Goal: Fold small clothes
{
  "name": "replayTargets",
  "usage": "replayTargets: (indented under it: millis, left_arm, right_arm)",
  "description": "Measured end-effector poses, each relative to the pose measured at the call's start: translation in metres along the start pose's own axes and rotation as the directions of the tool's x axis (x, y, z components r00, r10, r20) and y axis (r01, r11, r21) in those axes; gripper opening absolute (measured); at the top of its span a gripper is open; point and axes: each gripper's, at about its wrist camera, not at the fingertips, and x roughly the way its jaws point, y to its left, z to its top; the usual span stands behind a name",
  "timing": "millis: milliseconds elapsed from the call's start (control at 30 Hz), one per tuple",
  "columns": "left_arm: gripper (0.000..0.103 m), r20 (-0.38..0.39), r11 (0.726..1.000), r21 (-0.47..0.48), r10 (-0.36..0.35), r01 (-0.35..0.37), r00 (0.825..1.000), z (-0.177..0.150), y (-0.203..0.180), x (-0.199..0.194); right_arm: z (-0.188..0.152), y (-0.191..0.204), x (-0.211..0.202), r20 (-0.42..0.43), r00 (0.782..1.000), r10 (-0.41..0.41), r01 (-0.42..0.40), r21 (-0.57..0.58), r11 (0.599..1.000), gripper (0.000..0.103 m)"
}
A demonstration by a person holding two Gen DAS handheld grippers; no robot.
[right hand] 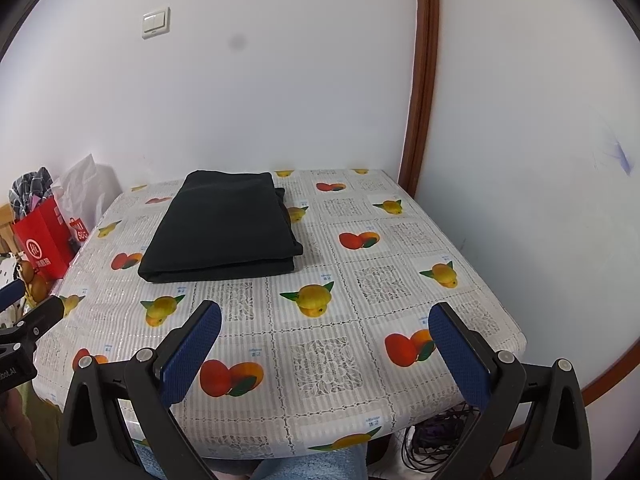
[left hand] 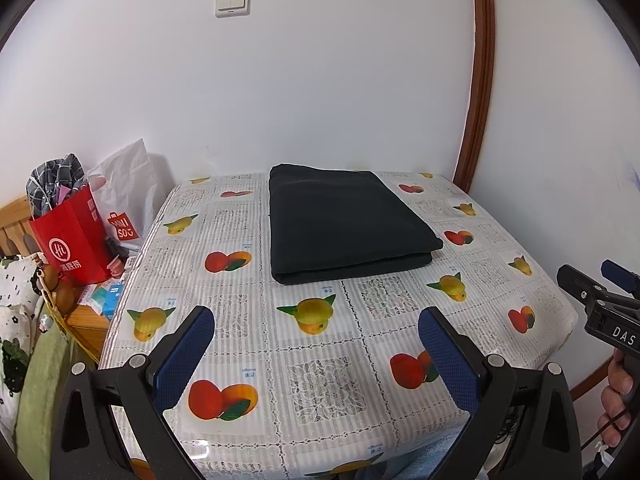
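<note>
A dark green-black garment (left hand: 344, 222) lies folded into a neat rectangle at the far middle of the table (left hand: 400, 320), which has a fruit-print cloth. It also shows in the right wrist view (right hand: 224, 228). My left gripper (left hand: 316, 336) is open and empty, held above the table's near part, well short of the garment. My right gripper (right hand: 325, 332) is open and empty too, above the near part of the table (right hand: 380, 292). The right gripper also shows at the right edge of the left wrist view (left hand: 600, 284).
A red paper bag (left hand: 72, 244) stuffed with checked cloth and a white plastic bag (left hand: 124, 200) stand left of the table on a wooden stand. White walls close the back and right. A brown door frame (left hand: 476, 120) rises at the back corner. Cables (right hand: 436, 444) lie under the table.
</note>
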Motion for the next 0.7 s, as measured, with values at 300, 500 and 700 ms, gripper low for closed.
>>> replayTargets:
  millis: [300, 500, 700]
  left_arm:
    - [0.103, 0.000, 1.000, -0.005, 0.001, -0.001, 1.000, -0.0001, 0.0009, 0.0000]
    - [0.103, -0.003, 1.000, -0.007, 0.001, -0.001, 1.000, -0.0002, 0.0018, 0.0012]
    - [0.103, -0.002, 1.000, -0.009, 0.001, -0.001, 1.000, -0.0004, 0.0016, 0.0012]
  right_arm:
    - [-0.0001, 0.0009, 0.0005, -0.002, 1.000, -0.004, 0.004, -0.002, 1.000, 0.102]
    - [-0.0002, 0.0016, -0.0011, 0.002, 1.000, -0.005, 0.005, -0.004, 1.000, 0.102]
    - [-0.0002, 0.0044, -0.0035, 0.007, 1.000, -0.006, 0.006, -0.006, 1.000, 0.102]
